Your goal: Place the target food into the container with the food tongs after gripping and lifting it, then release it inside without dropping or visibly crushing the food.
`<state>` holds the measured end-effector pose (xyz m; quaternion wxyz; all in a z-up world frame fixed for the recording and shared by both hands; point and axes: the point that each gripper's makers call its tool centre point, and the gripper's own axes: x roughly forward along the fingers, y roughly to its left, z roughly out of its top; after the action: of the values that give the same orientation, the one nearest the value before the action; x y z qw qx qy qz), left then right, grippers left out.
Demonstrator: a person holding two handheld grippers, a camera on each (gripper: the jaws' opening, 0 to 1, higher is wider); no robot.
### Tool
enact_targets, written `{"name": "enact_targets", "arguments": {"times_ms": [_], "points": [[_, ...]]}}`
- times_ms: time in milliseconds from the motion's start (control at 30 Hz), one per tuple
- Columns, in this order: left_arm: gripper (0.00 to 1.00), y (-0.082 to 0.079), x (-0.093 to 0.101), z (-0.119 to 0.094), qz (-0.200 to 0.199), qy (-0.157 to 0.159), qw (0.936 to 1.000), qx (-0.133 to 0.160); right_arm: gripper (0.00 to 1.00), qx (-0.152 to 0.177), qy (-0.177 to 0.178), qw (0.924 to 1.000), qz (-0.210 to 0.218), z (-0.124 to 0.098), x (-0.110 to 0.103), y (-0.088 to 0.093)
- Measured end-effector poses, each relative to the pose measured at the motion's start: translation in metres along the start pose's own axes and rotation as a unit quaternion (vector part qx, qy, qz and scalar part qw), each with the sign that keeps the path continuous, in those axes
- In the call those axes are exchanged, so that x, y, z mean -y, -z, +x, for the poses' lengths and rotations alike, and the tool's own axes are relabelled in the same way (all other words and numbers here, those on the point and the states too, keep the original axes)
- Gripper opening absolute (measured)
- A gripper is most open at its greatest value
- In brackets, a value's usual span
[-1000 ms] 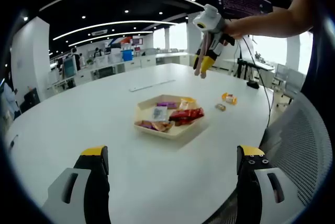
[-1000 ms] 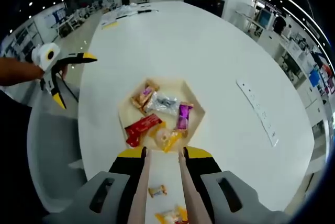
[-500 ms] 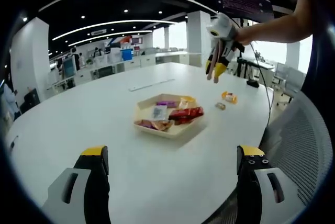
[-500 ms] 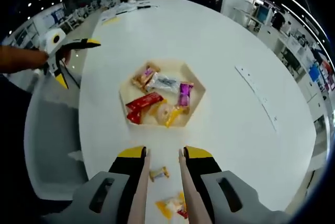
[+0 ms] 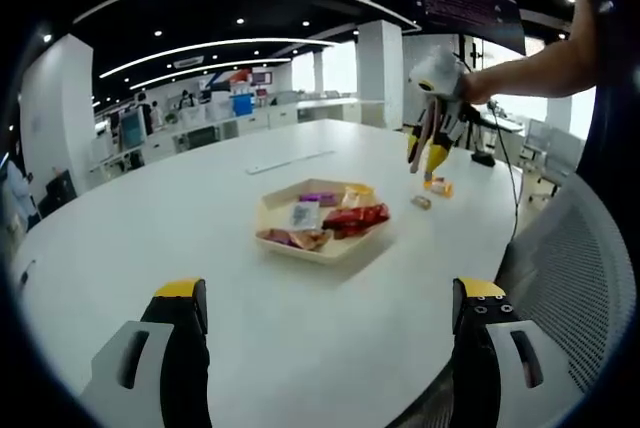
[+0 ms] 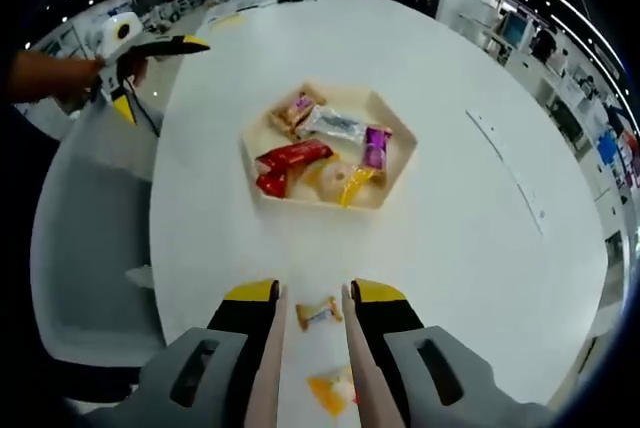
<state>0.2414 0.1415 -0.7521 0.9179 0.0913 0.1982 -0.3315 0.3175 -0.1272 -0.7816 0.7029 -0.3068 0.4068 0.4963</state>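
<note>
**Q:** Status of tongs, and where's the target?

**A:** My right tongs (image 6: pixel 312 294) have the blades parted w/ a narrow gap and nothing gripped. My left tongs (image 5: pixel 329 290) are spread wide and idle, near edge of counter (image 5: pixel 150 238). I take the target to be the small wrapped candy (image 6: pixel 319 312). It lies on the counter outside the tray (image 6: pixel 262 192), on its near side in the right gripper view, framed between my blade tips. The left gripper view shows the right tongs hanging above it, clear of the counter.

**Q:** Risks from here?

**A:** In my judgement, three.
1. Bad pinch. The candy is small and its wrapper looks slick, so a catch on a twisted end only could let it slip out mid-carry.
2. Over-squeeze. Closing hard to be safe may dent the piece, i.e. visible crushing.
3. Wrong pick. An orange packet (image 6: pixel 333 388) lies just beside the candy, nearer to me. If I come down off-line I could nudge it or grab both.

Also, the tray is fairly full, so a release near the rim may bounce the candy back out.

**Q:** Count?

**A:**
- Trays: 1, hexagonal.
- Packets inside: 5 I can separate (brown, silver, purple, red, yellow-orange). There may be a 6th under the red one; can't tell.
- Loose on the counter: 2, the candy and the orange packet.
- Tongs: 2.
</note>
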Motion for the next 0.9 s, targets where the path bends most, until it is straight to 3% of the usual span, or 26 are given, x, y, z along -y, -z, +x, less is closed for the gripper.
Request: {"name": "enact_targets", "arguments": {"times_ms": [233, 333, 633, 900], "points": [[0.99, 0.000, 0.000, 0.000, -0.001, 0.000, 1.0000, 0.000, 0.28, -0.007, 0.000, 0.9999, -0.012, 0.008, 0.001, 0.008], [0.99, -0.001, 0.001, 0.000, -0.001, 0.000, 1.0000, 0.000, 0.28, 0.005, -0.002, 0.9995, -0.030, 0.014, 0.003, 0.012], [0.99, 0.000, 0.000, 0.000, 0.000, -0.002, 1.0000, -0.001, 0.28, -0.009, -0.020, 0.9997, -0.014, 0.028, 0.000, 0.035], [0.99, 0.001, 0.001, 0.000, -0.001, -0.001, 1.0000, -0.004, 0.28, -0.013, -0.019, 0.9987, -0.047, 0.037, 0.000, 0.040]]}}
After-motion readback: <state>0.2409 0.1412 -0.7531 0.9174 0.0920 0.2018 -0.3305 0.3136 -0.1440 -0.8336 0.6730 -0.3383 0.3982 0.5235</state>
